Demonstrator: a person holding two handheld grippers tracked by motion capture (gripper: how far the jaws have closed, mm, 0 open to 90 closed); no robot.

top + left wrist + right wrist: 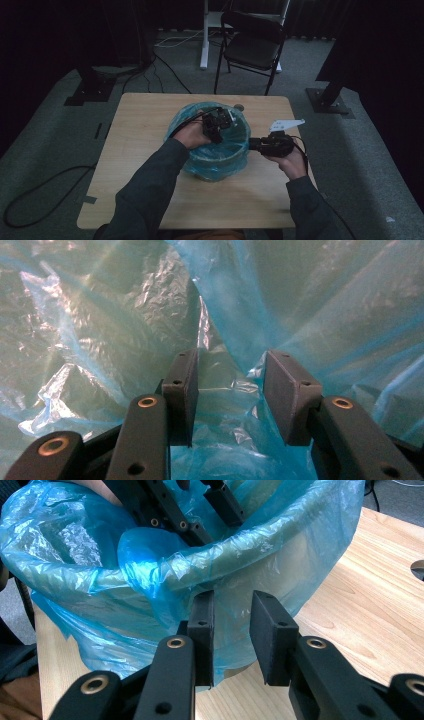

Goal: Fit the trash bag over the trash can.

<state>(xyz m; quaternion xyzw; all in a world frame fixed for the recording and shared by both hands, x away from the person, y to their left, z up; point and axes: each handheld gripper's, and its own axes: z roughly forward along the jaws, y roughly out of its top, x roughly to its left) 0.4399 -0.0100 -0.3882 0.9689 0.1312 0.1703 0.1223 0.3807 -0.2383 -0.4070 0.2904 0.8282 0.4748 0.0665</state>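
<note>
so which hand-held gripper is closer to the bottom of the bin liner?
Left. The left hand-held gripper reaches down inside the blue bin liner, jaws open over crumpled plastic. The right hand-held gripper sits outside at the bin's side wall, jaws open around the liner's overhang.

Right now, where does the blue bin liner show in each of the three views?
High view: blue bin liner at table centre, over a round bin.
Left gripper view: its crinkled inside behind the open fingers.
Right gripper view: its outside and folded rim, upper left.
Shared landmark: the left gripper, reaching inside the liner, also seen at the right gripper view's top.
</note>
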